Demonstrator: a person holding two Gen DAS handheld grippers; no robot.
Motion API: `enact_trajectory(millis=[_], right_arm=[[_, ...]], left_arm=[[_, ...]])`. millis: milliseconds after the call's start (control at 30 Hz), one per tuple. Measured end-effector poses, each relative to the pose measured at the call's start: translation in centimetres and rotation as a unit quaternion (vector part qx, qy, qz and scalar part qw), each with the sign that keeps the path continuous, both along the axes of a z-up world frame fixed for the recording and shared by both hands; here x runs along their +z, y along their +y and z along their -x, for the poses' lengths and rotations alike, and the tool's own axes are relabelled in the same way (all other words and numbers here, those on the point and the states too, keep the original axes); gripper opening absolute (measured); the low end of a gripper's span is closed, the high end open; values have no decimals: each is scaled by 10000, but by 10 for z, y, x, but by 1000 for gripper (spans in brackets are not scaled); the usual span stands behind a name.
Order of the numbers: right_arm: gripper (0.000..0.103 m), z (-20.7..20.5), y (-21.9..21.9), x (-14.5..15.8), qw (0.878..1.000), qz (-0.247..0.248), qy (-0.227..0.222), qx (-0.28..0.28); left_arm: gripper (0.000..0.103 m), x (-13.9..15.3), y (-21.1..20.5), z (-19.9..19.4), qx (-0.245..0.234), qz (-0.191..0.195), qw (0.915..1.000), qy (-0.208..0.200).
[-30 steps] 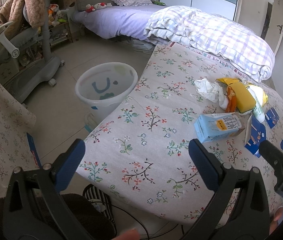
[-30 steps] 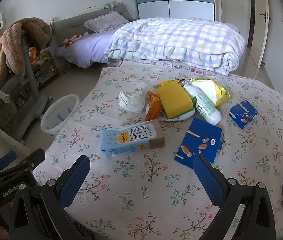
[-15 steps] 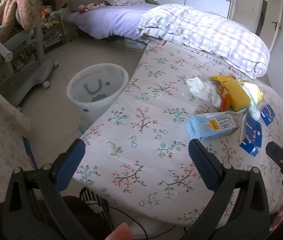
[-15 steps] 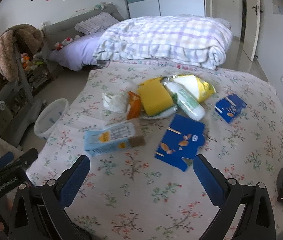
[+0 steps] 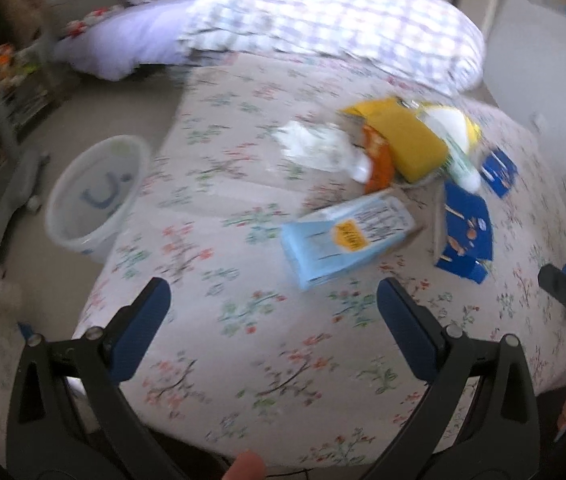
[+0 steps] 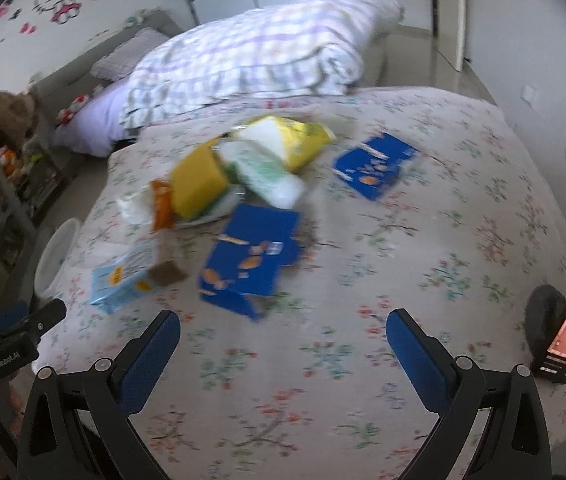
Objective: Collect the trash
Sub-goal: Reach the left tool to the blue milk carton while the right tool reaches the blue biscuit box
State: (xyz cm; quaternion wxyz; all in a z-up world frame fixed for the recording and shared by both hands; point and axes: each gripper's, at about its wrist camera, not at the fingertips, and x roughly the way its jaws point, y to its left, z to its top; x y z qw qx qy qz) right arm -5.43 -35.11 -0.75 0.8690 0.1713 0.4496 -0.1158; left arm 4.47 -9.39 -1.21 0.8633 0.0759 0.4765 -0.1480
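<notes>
The trash lay in a loose pile on the flowered bed cover (image 5: 211,344): a light blue carton (image 5: 347,236) nearest to you, a dark blue flattened box (image 6: 251,256) beside it, a yellow packet (image 5: 407,140), an orange wrapper (image 5: 379,160) and white crumpled tissue (image 5: 315,148) behind. Both views were blurred, so the print on the packets was not readable. A white bottle (image 6: 267,172) lay partly under the yellow packet. Your left gripper (image 5: 271,316) was wide apart and held nothing; your right gripper (image 6: 283,340) was the same, above the cover. The white bin (image 5: 95,196) stood on the floor beside the bed; in the right view the bed edge hid most of it.
</notes>
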Motion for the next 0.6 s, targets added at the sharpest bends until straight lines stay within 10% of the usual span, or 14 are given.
enact_trajectory(millis=[600], right_arm=[[103, 3, -44, -25, 9980, -262, 234, -519]], left_arm=[[91, -49, -76, -43, -1558, -71, 9857, 645]])
